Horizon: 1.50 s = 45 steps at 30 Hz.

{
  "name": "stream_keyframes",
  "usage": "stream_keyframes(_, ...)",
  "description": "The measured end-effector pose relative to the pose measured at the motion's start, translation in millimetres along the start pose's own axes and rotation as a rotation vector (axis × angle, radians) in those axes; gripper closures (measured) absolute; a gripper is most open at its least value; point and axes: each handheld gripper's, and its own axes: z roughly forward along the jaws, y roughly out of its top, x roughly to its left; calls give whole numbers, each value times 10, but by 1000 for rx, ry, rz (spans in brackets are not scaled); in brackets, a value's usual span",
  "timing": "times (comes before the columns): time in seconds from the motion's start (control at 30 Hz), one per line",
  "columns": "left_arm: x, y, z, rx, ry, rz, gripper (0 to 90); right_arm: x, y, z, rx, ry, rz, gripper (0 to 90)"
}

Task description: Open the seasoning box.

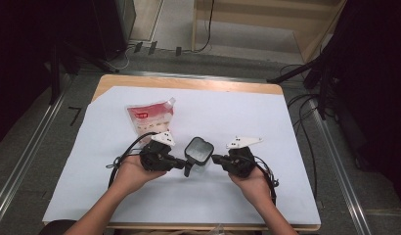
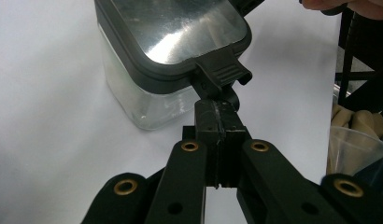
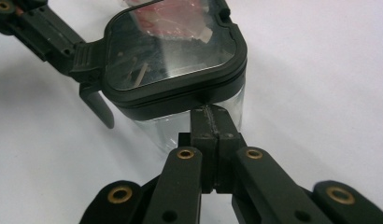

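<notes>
A clear square container (image 1: pixel 198 152) with a dark-rimmed lid stands in the middle of the white sheet, between my two grippers. My left gripper (image 1: pixel 186 165) comes at it from the left. Its jaws are shut, and in the left gripper view the left gripper (image 2: pixel 216 109) has its tips right under the lid's ribbed latch (image 2: pixel 224 72), touching the latch's lower part. From the right, my right gripper (image 1: pixel 214 158) also has its jaws together. In the right gripper view the right gripper (image 3: pixel 211 114) presses against the clear wall just below the lid's rim (image 3: pixel 180 100). The open latch flap (image 3: pixel 98 107) hangs down.
A red and white pouch (image 1: pixel 150 115) lies flat behind the container, at the left. The white sheet (image 1: pixel 267 122) covers most of the wooden table (image 1: pixel 189 82). Cables trail from both grippers toward the person. A clear plastic item (image 2: pixel 355 144) sits past the table's front edge.
</notes>
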Motion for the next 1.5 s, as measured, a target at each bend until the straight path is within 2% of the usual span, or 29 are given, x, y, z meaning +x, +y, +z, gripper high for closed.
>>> stream_keyframes(0.13, -23, 32, 34, 8, -5, 2, 900, -40, 7, 9, -8, -1, 18, 900)
stream_keyframes(0.27, -91, 70, 107, -3, -8, 23, 900, -87, 11, 8, -8, -9, 44, 900)
stream_keyframes(0.37, -131, 102, 151, 7, -9, 41, 900, -104, 9, 12, -10, -23, 45, 900)
stream_keyframes(0.57, -184, 143, 240, -10, -21, 36, 900, -147, 17, 15, -18, -45, 55, 900)
stream_keyframes(0.6, -199, 151, 253, -9, -15, 41, 900, -147, 17, 15, -18, -45, 55, 900)
stream_keyframes(0.63, -236, 166, 298, -25, 2, 72, 900, -160, 21, 15, -20, -52, 60, 900)
stream_keyframes(0.7, -250, 179, 319, -26, 4, 82, 900, -168, 23, 14, -23, -55, 63, 900)
stream_keyframes(0.77, -259, 211, 377, -36, -19, 65, 900, -194, 24, 8, -31, -54, 73, 900)
stream_keyframes(0.87, -250, 212, 385, -39, -31, 60, 900, -212, 25, 3, -30, -48, 70, 900)
stream_keyframes(0.97, -223, 206, 331, -38, -65, 40, 899, -180, 23, -50, -36, -48, 67, 900)
stream_keyframes(1.07, -213, 206, 294, -19, -71, 42, 879, -153, 9, -96, -43, -47, 61, 900)
stream_keyframes(1.1, -212, 204, 253, -10, -59, 52, 866, -118, -12, -155, -48, -46, 57, 900)
stream_keyframes(1.2, -201, 199, 204, -14, -59, 49, 838, -44, -40, -249, -47, -35, 59, 900)
stream_keyframes(1.27, -182, 190, 146, -23, -62, 52, 822, -19, -41, -284, -49, -28, 59, 900)
stream_keyframes(1.3, -157, 179, 80, -36, -49, 54, 811, 46, -41, -354, -65, -15, 52, 900)
stream_keyframes(1.4, -123, 168, 16, -36, -31, 47, 769, 110, -64, -389, -66, -14, 38, 900)
stream_keyframes(1.47, -82, 153, -18, -50, -20, 41, 690, 161, -98, -393, -57, -2, 37, 899)
stream_keyframes(1.5, -57, 145, -30, -50, -18, 35, 690, 188, -112, -387, -49, 3, 34, 899)
